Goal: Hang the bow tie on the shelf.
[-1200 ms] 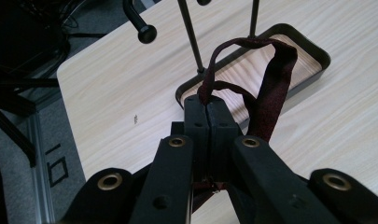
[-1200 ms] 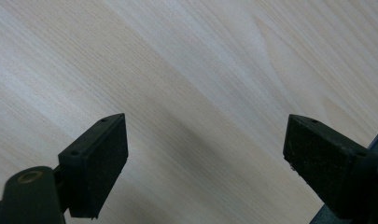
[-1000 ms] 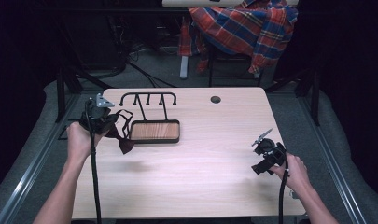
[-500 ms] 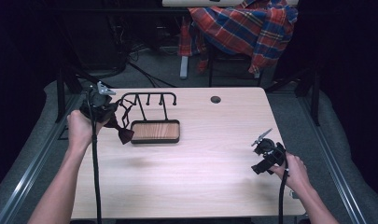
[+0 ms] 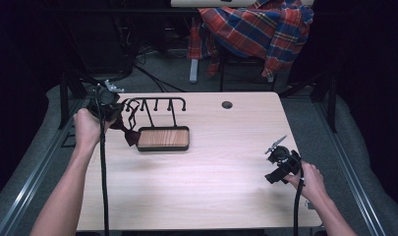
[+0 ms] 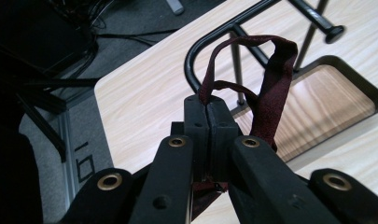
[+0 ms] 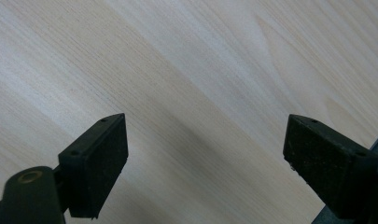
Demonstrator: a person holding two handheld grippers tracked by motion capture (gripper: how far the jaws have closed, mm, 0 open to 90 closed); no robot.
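Black two-jaw left gripper (image 6: pixel 207 109) with brass-ringed pivot screws; black right gripper (image 7: pixel 205 163), blocky square pads, trailing black cables

The right gripper (image 7: pixel 205 154) points down at bare, pale wood-grain tabletop (image 7: pixel 186 70), its two black jaws spread wide apart with nothing between them.

The left gripper (image 5: pixel 119 117) has carried the dark red strap (image 5: pixel 130 129) up toward the rack's (image 5: pixel 155 105) hooks.
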